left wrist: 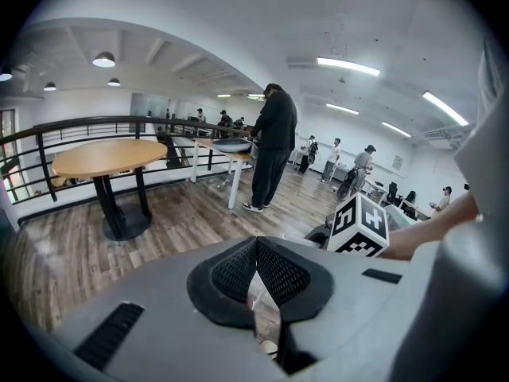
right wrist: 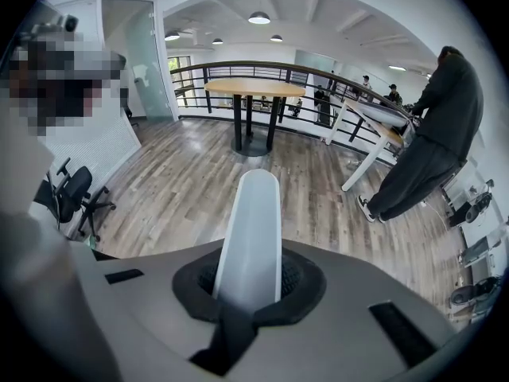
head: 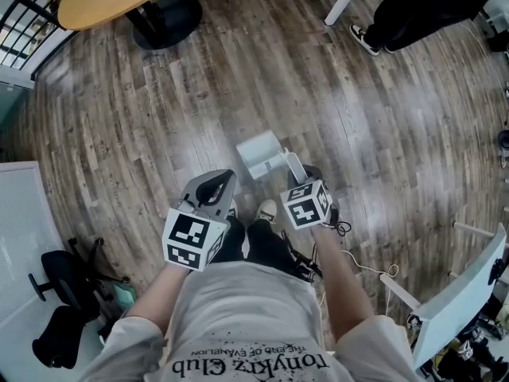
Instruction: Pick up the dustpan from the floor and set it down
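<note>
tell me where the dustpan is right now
The dustpan is at the head view's centre, just ahead of the person's shoes, its handle clamped in the right hand-held gripper.

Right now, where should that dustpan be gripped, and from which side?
Grip the dustpan by its long flat handle, coming from above on the person's side: the handle rises off the wide boxy pan toward the person. The right gripper is shut on it that way.

Bright even indoor light from ceiling lamps (right wrist: pixel 258 17), soft sheen on wood floor (head: pixel 374 126), strong fisheye edges
</note>
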